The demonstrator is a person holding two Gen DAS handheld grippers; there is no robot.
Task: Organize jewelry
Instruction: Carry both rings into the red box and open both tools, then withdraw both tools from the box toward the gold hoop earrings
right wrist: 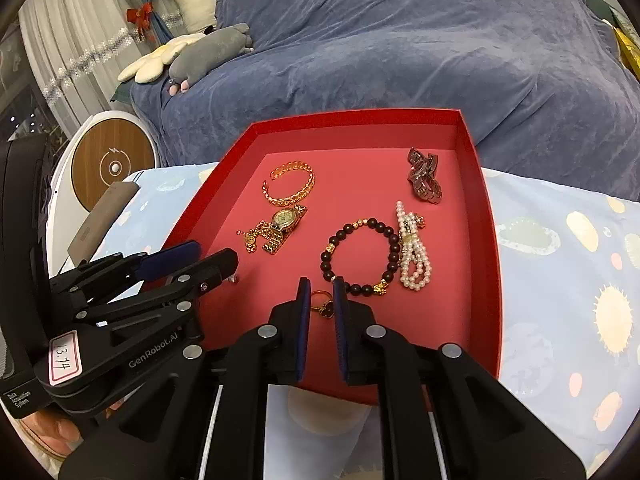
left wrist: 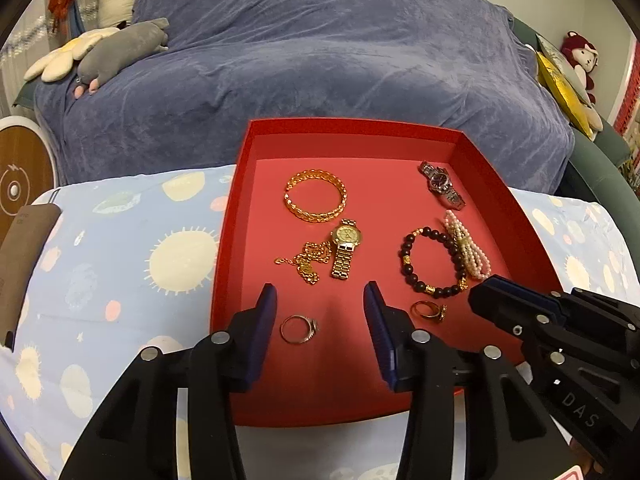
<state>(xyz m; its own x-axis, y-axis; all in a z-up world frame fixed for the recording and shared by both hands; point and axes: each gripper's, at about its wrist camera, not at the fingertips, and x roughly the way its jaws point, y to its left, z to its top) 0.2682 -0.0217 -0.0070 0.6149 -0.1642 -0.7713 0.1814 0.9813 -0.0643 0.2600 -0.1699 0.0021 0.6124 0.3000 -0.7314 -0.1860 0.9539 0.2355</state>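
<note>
A red tray (left wrist: 236,216) (right wrist: 486,280) holds a gold bangle (left wrist: 316,196) (right wrist: 290,184), a gold watch (left wrist: 346,248) (right wrist: 284,224), a gold chain (left wrist: 308,262), a silver watch (left wrist: 442,184) (right wrist: 424,178), a dark bead bracelet (left wrist: 434,262) (right wrist: 360,256), a pearl bracelet (left wrist: 468,244) (right wrist: 414,248), a silver ring (left wrist: 298,329) and a gold ring (left wrist: 430,311) (right wrist: 323,304). My left gripper (left wrist: 320,300) is open above the silver ring. My right gripper (right wrist: 322,294) has its fingers narrowly apart around the gold ring, low over the tray.
The tray lies on a light blue patterned cloth (left wrist: 120,248). A sofa under a blue blanket (left wrist: 320,60) stands behind, with plush toys (left wrist: 120,48). A round white and wood device (right wrist: 108,164) and a brown case (left wrist: 24,256) are at the left.
</note>
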